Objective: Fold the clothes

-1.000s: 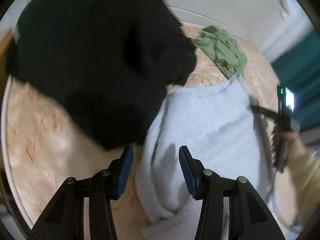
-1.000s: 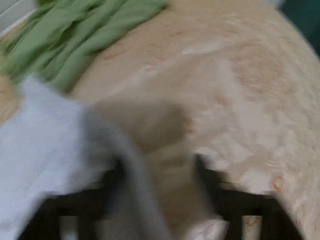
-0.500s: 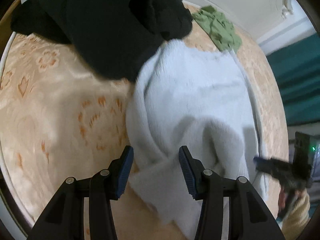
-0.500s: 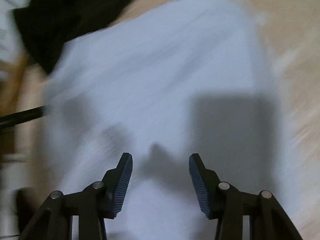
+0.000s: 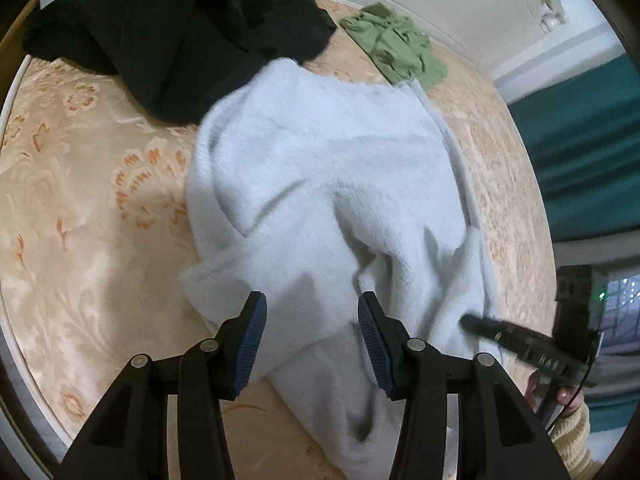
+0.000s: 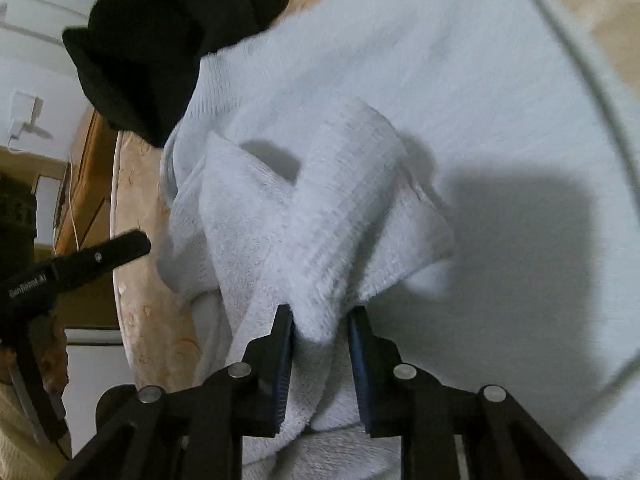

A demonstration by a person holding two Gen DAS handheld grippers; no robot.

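I count 3 garments, my right gripper (image 6: 322,330) pinching the white sweater (image 5: 320,184), left gripper (image 5: 312,320) spread, black top (image 5: 192,32) cut off.

Lying on the patterned cloth (image 5: 72,184): three garments — one pale blue fleece (image 5: 320,168), one black garment (image 5: 192,28) toward the far edge, one green garment (image 5: 396,52). Working here: two grippers, the left gripper (image 5: 312,324) and the right gripper (image 6: 322,344).

Left gripper (image 5: 311,322): jaws spread wide, blue pads facing each other, nothing pinched between them. Right gripper (image 6: 322,330): jaws partly drawn in, pads pressing both sides of a fold of pale fabric (image 6: 320,280). Hand (image 5: 560,394) in knit sleeve (image 5: 572,436) gripping right handle.
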